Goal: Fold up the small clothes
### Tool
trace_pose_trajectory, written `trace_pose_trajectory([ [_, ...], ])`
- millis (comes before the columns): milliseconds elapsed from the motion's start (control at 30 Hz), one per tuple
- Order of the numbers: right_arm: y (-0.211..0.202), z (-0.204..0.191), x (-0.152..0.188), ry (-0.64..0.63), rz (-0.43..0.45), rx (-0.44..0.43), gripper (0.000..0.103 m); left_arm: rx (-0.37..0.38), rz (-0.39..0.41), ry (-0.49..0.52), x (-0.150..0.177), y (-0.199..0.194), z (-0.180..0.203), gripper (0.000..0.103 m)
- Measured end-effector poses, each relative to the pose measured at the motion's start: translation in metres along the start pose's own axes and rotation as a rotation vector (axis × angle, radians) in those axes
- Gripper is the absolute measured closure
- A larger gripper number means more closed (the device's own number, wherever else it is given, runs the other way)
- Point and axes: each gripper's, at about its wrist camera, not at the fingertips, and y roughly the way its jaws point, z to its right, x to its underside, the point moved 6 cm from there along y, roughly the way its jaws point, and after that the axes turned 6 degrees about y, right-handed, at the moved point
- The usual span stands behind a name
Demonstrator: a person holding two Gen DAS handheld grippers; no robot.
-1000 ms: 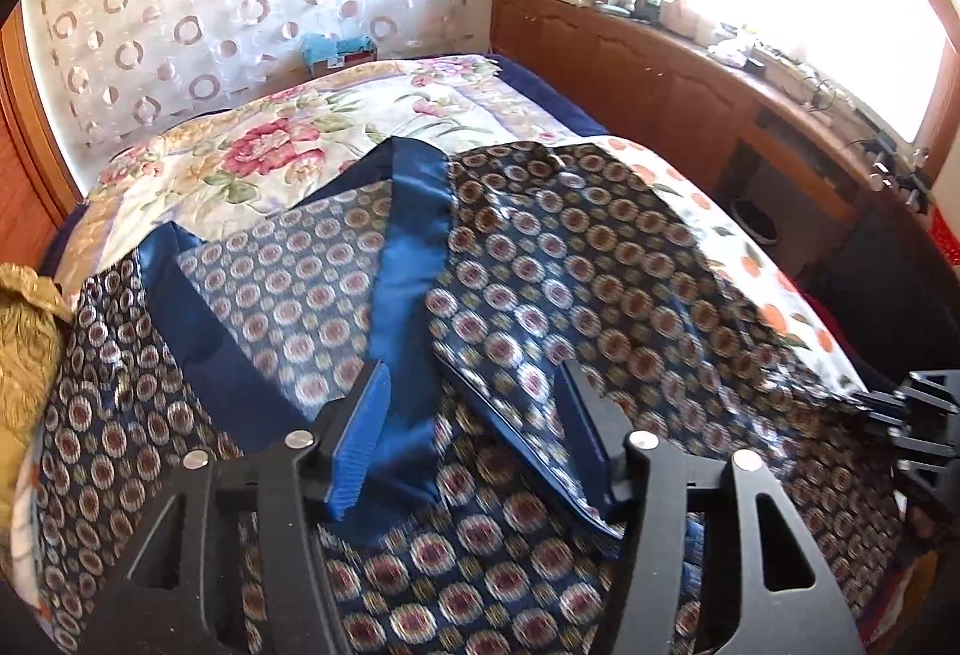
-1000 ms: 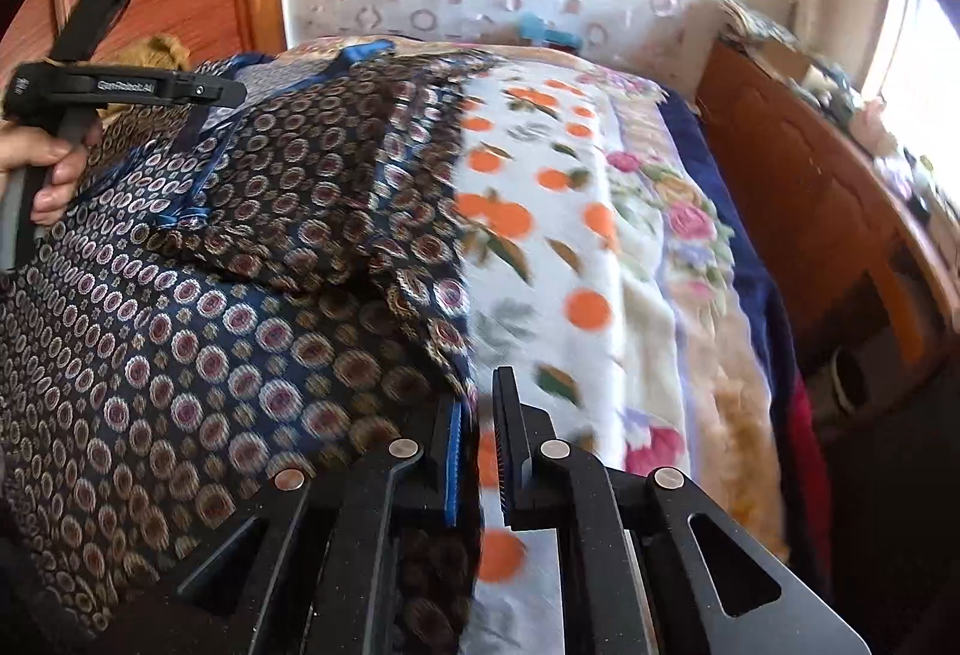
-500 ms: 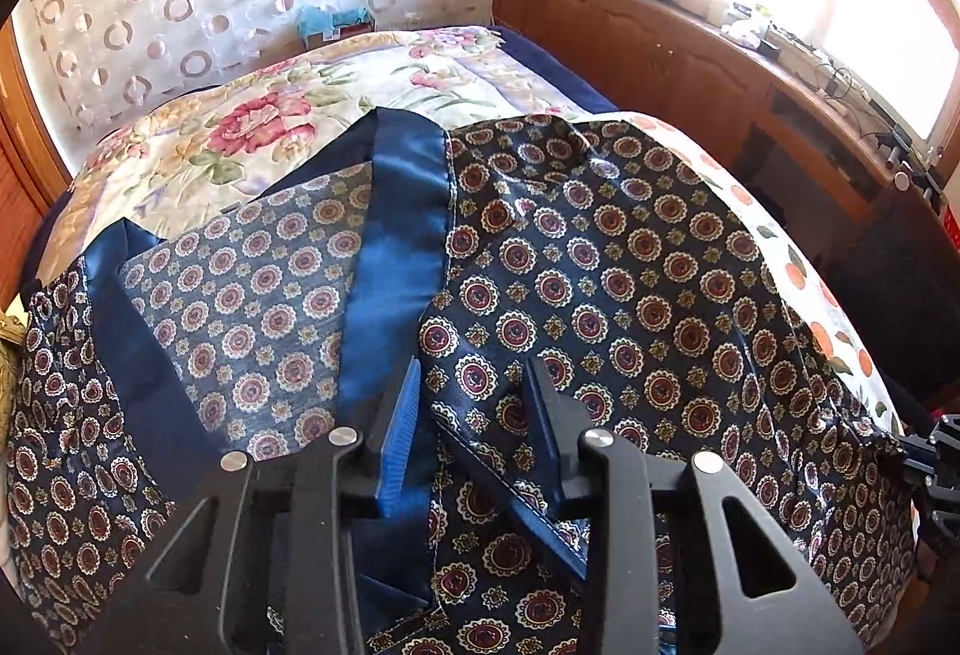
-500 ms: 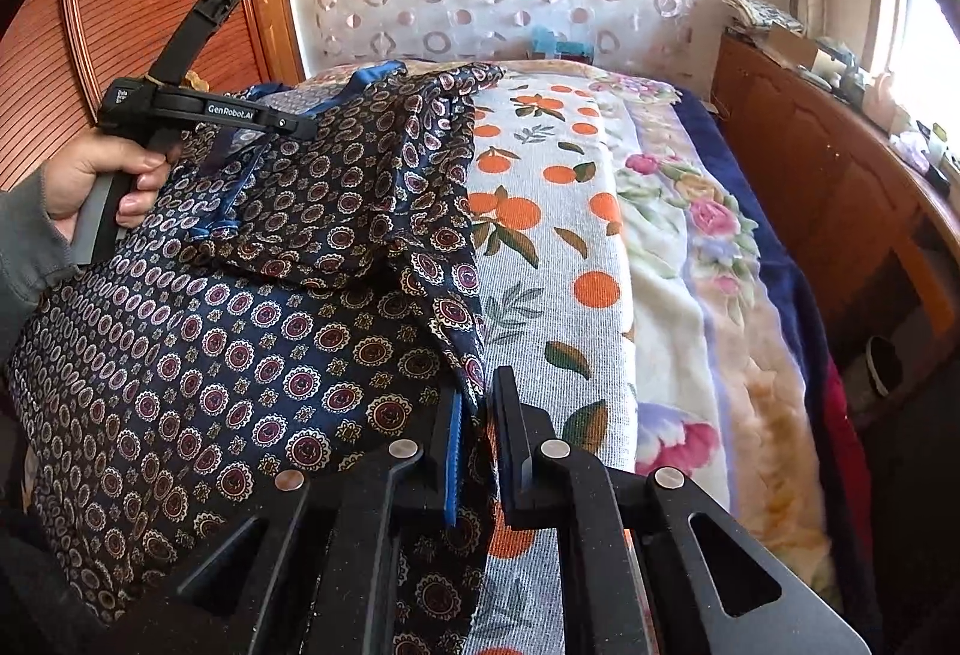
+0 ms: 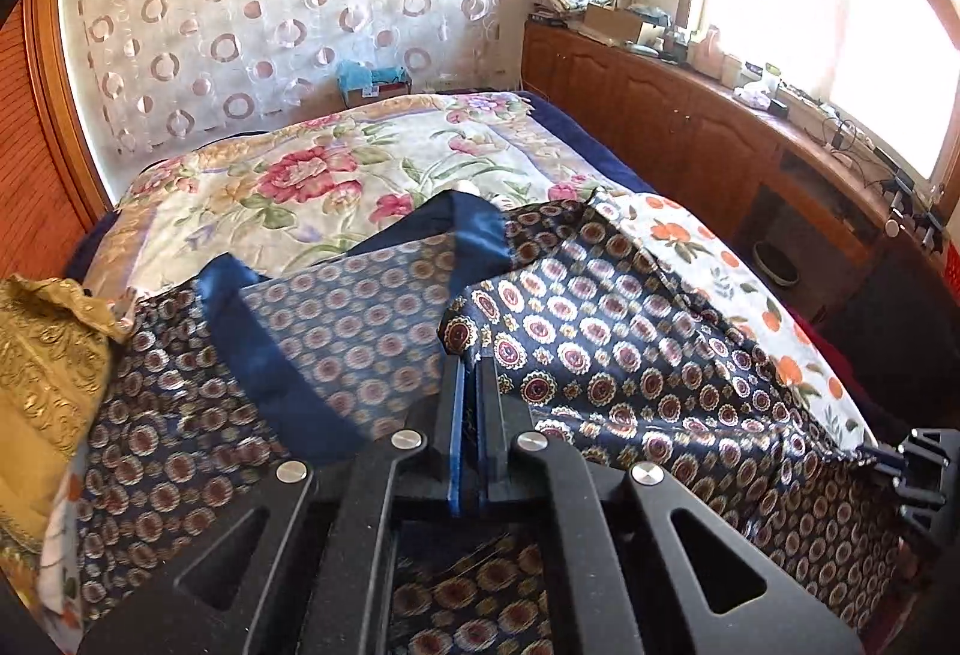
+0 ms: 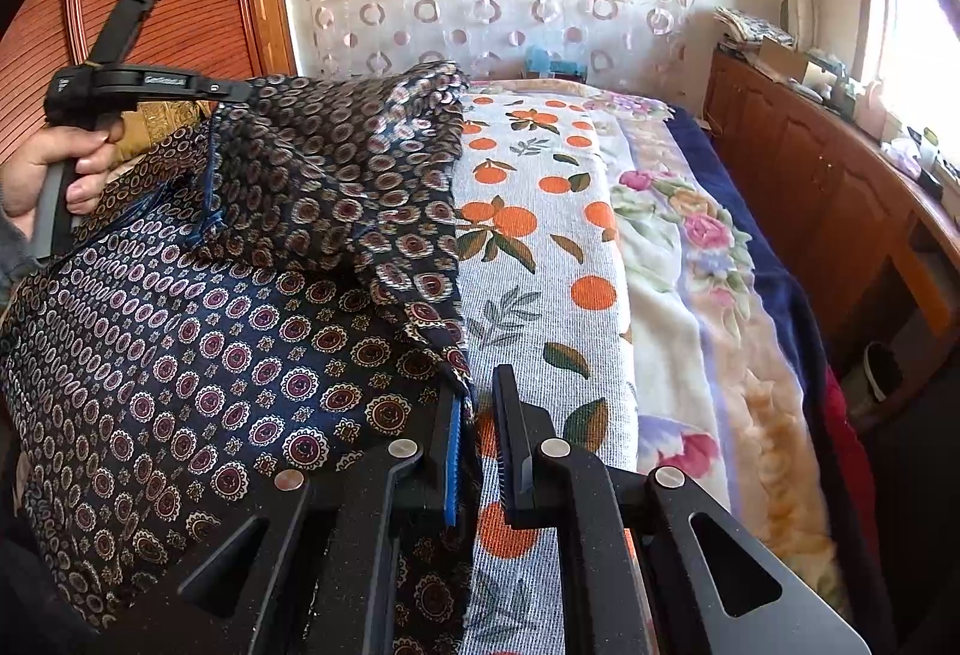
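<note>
A navy garment [image 5: 630, 343] with round medallions and blue satin trim lies spread over the bed. My left gripper [image 5: 471, 364] is shut on a folded edge of it, beside the blue band. In the right wrist view the left gripper [image 6: 243, 90], held by a hand [image 6: 54, 169], holds that part of the garment [image 6: 240, 331] raised like a tent. My right gripper [image 6: 480, 385] is shut on the garment's right edge near its corner, low over the bedspread. At the left wrist view's right border the right gripper [image 5: 900, 469] shows with cloth stretched up to it.
The bed carries an orange-print cover [image 6: 540, 247] over a floral blanket [image 5: 312, 181]. A yellow-gold cloth [image 5: 42, 373] lies bunched at the left. A wooden cabinet [image 5: 690, 127] with clutter on top runs along the bed's right side under a window.
The left gripper's jaws have shut on the garment's folded edge and lifted it, so the cloth now stands raised. The right gripper keeps its grip in about the same place.
</note>
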Motion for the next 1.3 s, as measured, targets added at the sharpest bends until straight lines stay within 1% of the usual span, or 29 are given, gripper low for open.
trace_pose_trajectory([
  [167,-0.001,-0.001,0.0,-0.002,0.005,0.008,0.094,0.012,-0.001,-0.007,0.014,-0.01,-0.009,0.099],
  [300,0.0,-0.001,0.0,-0.001,0.001,0.009,0.094,0.022,-0.024,0.031,0.023,-0.01,-0.004,0.098],
  [333,0.0,-0.002,-0.001,-0.001,0.0,0.01,0.094,0.019,-0.028,0.037,0.025,-0.011,-0.004,0.094],
  [367,0.0,-0.002,-0.001,-0.002,-0.001,0.01,0.094,0.017,-0.03,0.04,0.026,-0.013,-0.006,0.083],
  [400,0.0,-0.002,-0.002,-0.006,-0.002,0.012,0.094,0.026,-0.027,0.043,0.028,-0.017,-0.007,0.076],
  [433,0.0,-0.002,-0.002,-0.009,-0.006,0.013,0.094,0.031,-0.02,0.044,0.029,-0.02,-0.008,0.058],
  [467,-0.001,-0.002,-0.003,-0.01,-0.015,0.012,0.094,0.033,-0.007,0.041,0.03,-0.025,-0.012,0.047],
  [500,-0.002,-0.003,-0.003,-0.011,-0.025,0.005,0.093,0.027,0.002,0.034,0.031,-0.03,-0.016,0.04],
  [533,-0.004,-0.003,-0.002,-0.013,-0.029,-0.002,0.093,0.026,0.003,0.022,0.035,-0.035,-0.02,0.026],
  [567,-0.007,-0.004,-0.003,-0.015,-0.024,-0.003,0.093,0.037,0.005,0.012,0.038,-0.04,-0.022,0.023],
  [633,-0.016,-0.007,-0.006,-0.022,-0.004,-0.004,0.093,0.048,0.008,0.004,0.045,-0.047,-0.025,0.023],
  [733,-0.03,-0.018,-0.013,-0.034,0.031,-0.02,0.093,0.033,0.003,0.008,0.06,-0.056,-0.03,0.023],
  [767,-0.034,-0.023,-0.016,-0.043,0.044,-0.027,0.091,0.033,0.003,0.008,0.064,-0.058,-0.031,0.023],
  [800,-0.037,-0.029,-0.02,-0.056,0.052,-0.035,0.085,0.035,0.001,0.006,0.069,-0.061,-0.033,0.023],
  [833,-0.039,-0.034,-0.022,-0.065,0.059,-0.041,0.082,0.038,0.001,0.005,0.075,-0.064,-0.034,0.023],
  [867,-0.041,-0.04,-0.025,-0.075,0.067,-0.053,0.074,0.038,0.0,0.006,0.082,-0.067,-0.037,0.023],
  [900,-0.042,-0.046,-0.027,-0.083,0.071,-0.061,0.065,0.033,-0.004,0.01,0.085,-0.068,-0.038,0.023],
  [933,-0.042,-0.051,-0.029,-0.092,0.072,-0.068,0.059,0.024,-0.006,0.02,0.089,-0.069,-0.04,0.022],
  [967,-0.039,-0.055,-0.032,-0.104,0.072,-0.07,0.05,0.015,-0.007,0.033,0.093,-0.071,-0.044,0.02],
  [1033,-0.032,-0.06,-0.039,-0.121,0.069,-0.066,0.049,-0.019,-0.008,0.044,0.098,-0.073,-0.053,0.016],
  [1067,-0.027,-0.062,-0.043,-0.124,0.065,-0.069,0.049,-0.032,-0.014,0.039,0.1,-0.073,-0.061,0.016],
  [1167,-0.007,-0.064,-0.061,-0.117,0.045,-0.092,0.049,-0.036,-0.024,0.01,0.103,-0.072,-0.08,0.016],
  [1267,0.012,-0.062,-0.077,-0.123,0.032,-0.084,0.049,-0.059,-0.033,-0.018,0.104,-0.07,-0.105,0.016],
  [1300,0.02,-0.06,-0.084,-0.122,0.024,-0.081,0.049,-0.056,-0.041,-0.029,0.106,-0.068,-0.111,0.016],
])
